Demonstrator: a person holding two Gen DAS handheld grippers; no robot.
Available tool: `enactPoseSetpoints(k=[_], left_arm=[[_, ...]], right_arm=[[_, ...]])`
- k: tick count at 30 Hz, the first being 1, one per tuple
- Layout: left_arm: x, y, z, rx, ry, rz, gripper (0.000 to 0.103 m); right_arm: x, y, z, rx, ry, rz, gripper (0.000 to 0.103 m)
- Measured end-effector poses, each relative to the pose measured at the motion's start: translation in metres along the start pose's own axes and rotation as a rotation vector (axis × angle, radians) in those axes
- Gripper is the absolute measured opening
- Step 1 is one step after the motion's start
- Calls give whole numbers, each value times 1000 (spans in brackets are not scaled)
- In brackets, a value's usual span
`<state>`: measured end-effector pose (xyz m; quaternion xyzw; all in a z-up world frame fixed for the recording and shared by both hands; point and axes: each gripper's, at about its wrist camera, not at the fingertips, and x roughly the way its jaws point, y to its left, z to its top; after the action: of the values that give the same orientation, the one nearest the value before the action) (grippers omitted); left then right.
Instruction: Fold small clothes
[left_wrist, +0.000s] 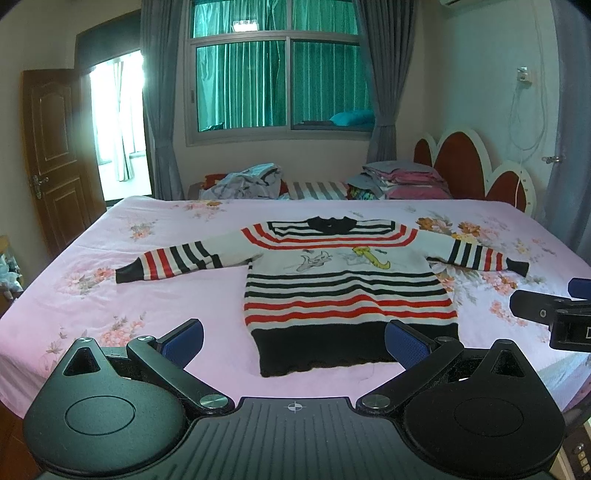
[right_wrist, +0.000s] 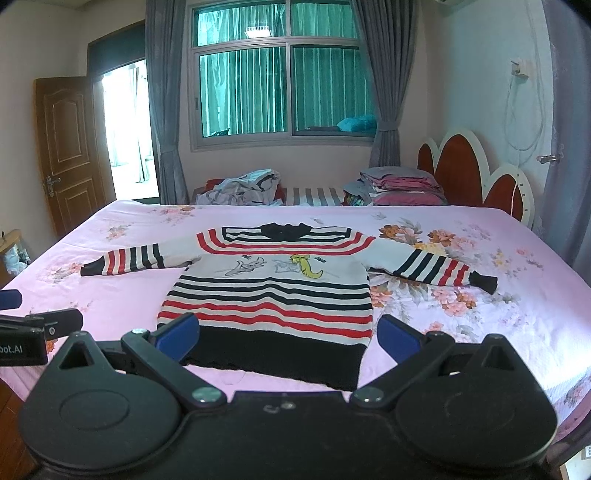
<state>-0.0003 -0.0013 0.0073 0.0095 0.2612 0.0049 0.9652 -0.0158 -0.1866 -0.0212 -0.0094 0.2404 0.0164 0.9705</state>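
Note:
A small striped sweater in red, black and white lies flat on the pink floral bed sheet, front up, both sleeves spread out. It also shows in the right wrist view. My left gripper is open and empty, held just before the sweater's black hem. My right gripper is open and empty, also near the hem. The right gripper shows at the right edge of the left wrist view; the left gripper shows at the left edge of the right wrist view.
A heap of loose clothes and a stack of folded clothes lie at the bed's far side. A red and white headboard stands at the right. A window, curtains and an open door are behind.

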Motion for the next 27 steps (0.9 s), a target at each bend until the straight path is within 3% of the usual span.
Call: enactPoseSetpoints(k=[27], left_arm=[[2,2,5,2,-1,4,103]], right_arm=[[0,1,2,-2,-6,0,103]])
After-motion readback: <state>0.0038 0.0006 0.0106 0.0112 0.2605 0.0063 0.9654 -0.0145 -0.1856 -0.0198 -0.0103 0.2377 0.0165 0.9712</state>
